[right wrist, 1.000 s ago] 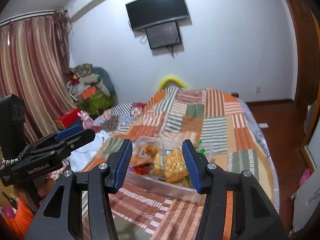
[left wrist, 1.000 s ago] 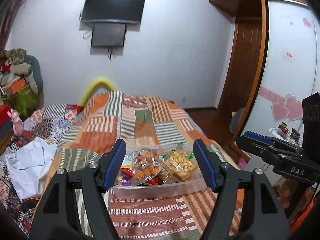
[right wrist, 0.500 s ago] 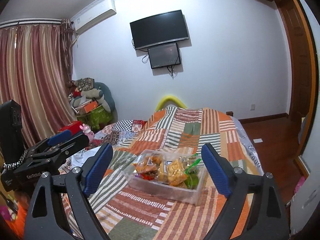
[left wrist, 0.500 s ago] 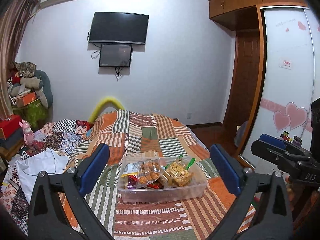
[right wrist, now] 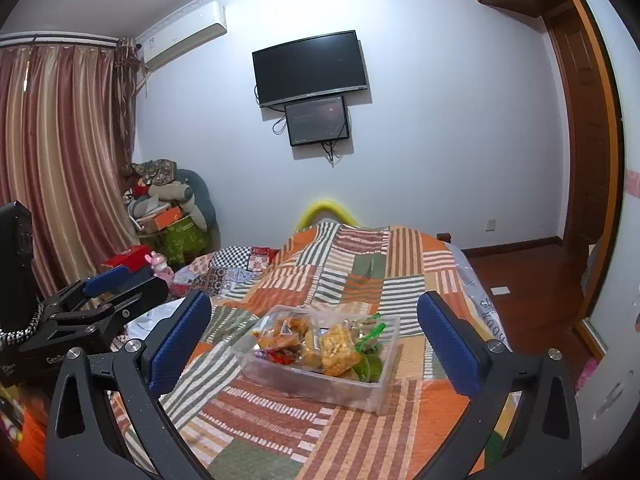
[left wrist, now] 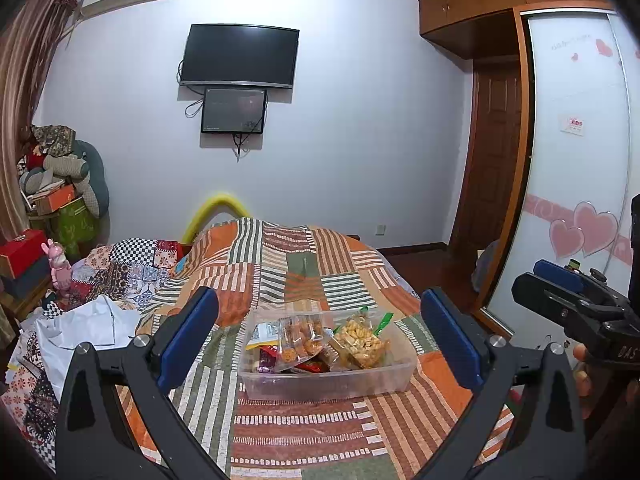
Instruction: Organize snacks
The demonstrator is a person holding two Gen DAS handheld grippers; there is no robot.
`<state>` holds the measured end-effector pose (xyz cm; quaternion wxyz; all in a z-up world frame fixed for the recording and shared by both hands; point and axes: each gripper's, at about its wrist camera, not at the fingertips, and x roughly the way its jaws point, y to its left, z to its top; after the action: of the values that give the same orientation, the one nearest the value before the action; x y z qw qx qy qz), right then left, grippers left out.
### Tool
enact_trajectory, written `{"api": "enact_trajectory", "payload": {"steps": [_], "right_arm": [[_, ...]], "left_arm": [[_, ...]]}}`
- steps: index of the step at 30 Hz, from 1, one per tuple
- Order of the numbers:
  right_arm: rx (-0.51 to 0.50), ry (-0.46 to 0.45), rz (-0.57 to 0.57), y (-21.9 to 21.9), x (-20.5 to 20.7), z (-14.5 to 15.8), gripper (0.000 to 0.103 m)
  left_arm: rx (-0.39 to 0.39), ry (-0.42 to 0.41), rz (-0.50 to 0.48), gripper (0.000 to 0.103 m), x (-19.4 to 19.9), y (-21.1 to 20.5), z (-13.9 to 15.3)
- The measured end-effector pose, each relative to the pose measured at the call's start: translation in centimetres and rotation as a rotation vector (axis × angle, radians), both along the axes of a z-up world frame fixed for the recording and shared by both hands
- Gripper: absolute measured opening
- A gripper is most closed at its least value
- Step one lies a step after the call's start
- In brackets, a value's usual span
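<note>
One clear plastic tub (left wrist: 326,380) sits at lower centre, on one bed (left wrist: 304,436). Two clear snack bags (left wrist: 302,338) top its heap; the packets underneath are too jumbled to count. Two dark screens (left wrist: 240,56) hang on the wall, upper centre.

Clear plastic tub (left wrist: 328,376), upright on patchwork bedspread, lidless, filled with bagged snacks (left wrist: 332,338)

"DAS" marks the right gripper (left wrist: 576,300); "GenR" the left gripper (right wrist: 316,344).
</note>
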<state>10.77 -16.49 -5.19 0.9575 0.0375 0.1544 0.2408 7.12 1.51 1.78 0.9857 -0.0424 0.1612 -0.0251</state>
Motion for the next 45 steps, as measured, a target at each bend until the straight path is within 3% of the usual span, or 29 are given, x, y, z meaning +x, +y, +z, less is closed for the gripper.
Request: {"api": "enact_trajectory", "payload": {"steps": [45], "right_arm": [[-0.004, -0.001, -0.023, -0.52, 0.31, 0.36, 0.103]], "left_arm": [[0.014, -0.022, -0.024, 0.103, -0.59, -0.80, 0.10]]}}
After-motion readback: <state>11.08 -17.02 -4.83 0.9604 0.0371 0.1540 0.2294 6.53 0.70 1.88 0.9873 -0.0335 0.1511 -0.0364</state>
